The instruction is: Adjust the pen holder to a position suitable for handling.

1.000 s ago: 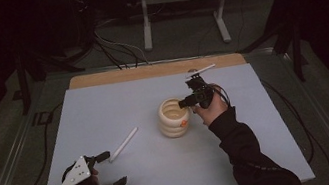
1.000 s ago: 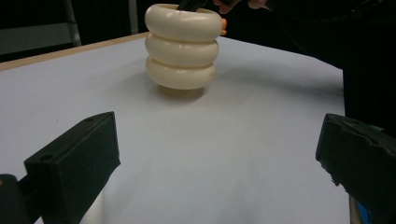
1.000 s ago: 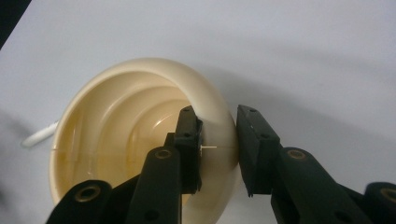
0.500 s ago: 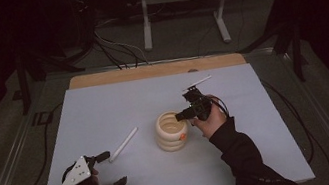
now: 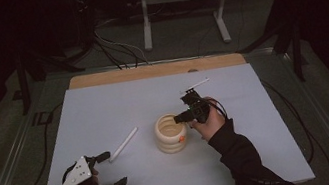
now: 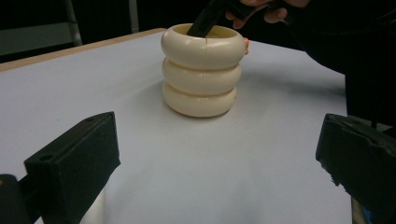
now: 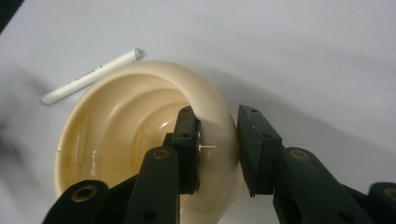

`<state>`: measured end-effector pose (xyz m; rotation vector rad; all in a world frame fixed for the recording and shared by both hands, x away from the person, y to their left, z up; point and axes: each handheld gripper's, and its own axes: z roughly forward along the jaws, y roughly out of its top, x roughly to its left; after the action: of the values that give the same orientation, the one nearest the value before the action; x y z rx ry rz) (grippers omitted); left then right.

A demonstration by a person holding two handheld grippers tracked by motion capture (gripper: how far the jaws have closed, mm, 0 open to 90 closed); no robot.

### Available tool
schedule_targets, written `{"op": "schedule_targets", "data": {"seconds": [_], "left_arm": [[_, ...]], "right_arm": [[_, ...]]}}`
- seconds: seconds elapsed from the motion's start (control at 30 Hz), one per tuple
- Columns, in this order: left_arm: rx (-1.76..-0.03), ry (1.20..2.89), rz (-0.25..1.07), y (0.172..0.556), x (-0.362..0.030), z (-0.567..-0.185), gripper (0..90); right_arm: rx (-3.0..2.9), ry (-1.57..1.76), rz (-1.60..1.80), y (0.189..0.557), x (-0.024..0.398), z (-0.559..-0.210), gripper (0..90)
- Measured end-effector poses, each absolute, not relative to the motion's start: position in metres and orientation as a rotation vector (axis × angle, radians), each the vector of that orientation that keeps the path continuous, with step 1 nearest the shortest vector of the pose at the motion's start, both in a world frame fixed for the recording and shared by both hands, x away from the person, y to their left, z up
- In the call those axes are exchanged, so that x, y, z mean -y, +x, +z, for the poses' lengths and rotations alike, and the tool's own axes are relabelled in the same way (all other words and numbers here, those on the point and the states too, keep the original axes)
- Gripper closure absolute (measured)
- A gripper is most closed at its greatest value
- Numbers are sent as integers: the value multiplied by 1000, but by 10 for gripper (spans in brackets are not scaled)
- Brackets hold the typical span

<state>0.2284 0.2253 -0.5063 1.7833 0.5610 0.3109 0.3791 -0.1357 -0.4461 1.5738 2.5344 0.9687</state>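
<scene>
On one table (image 5: 102, 98): one ribbed cup (image 5: 171, 133), rim pinched by right tool (image 5: 183, 117); one white stick (image 5: 123, 144); left tool (image 5: 106, 171) wide open, empty.

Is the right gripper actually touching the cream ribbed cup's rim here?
Touching. The right gripper view shows the right gripper straddling the cup's rim, the inside jaw pressed against the inner wall; the outer jaw's contact is less clear.

I can read nothing here. The white stick (image 7: 91, 74) lying on my surface (image 5: 104, 107), left of the cream ringed cup (image 7: 140, 140), carries a line of small dark print along its side (it shows in the right gripper view), but the marks are too tiny and blurred for me to make out a single letter or number.
</scene>
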Motion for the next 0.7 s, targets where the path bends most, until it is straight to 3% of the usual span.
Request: {"op": "schedule_targets", "data": {"seconds": [0.47,0.7], "left_arm": [[-560,1787,314,228,-226,-506,1],[-557,1793,318,228,-225,-506,1]], "right_arm": [[-2473,1475,1112,376,149,-425,529],[-2416,1385,1181,370,166,-412,409]]}}
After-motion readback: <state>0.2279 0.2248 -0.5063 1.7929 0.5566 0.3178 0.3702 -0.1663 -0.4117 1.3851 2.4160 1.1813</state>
